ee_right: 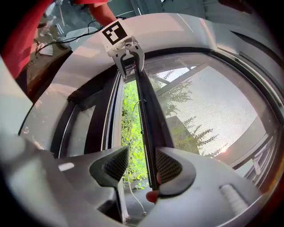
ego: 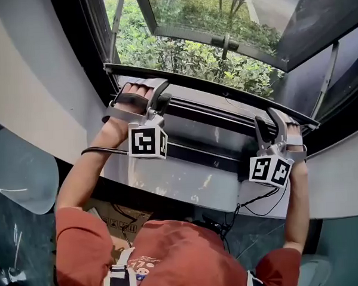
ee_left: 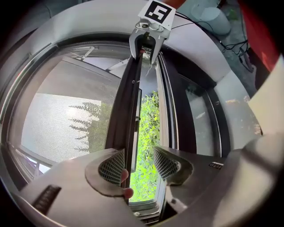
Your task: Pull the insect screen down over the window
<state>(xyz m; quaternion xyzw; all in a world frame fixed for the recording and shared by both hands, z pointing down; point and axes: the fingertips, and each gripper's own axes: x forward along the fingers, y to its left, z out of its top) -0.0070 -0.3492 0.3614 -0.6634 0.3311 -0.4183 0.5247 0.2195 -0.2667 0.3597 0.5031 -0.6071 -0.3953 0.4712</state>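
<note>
The insect screen's dark bottom bar (ego: pixel 212 87) runs across the window opening. My left gripper (ego: pixel 162 98) sits at the bar's left end and my right gripper (ego: pixel 269 120) at its right end. In the left gripper view the bar (ee_left: pixel 128 106) passes between the open jaws of the left gripper (ee_left: pixel 138 165), close against the left pad (ee_left: pixel 111 166), with the grey mesh (ee_left: pixel 57 119) to its left. In the right gripper view the bar (ee_right: pixel 148 119) lies against the right pad (ee_right: pixel 168 166) of the open right gripper (ee_right: pixel 142 165), with the mesh (ee_right: pixel 213 106) beyond.
An outward-tilted window sash (ego: pixel 221 41) stands open over green bushes (ego: pixel 180 55). A pale sill (ego: pixel 187 181) runs below the frame, with a black cable (ego: pixel 260 207) hanging off it. A grey rounded object (ego: pixel 19 171) lies at the lower left.
</note>
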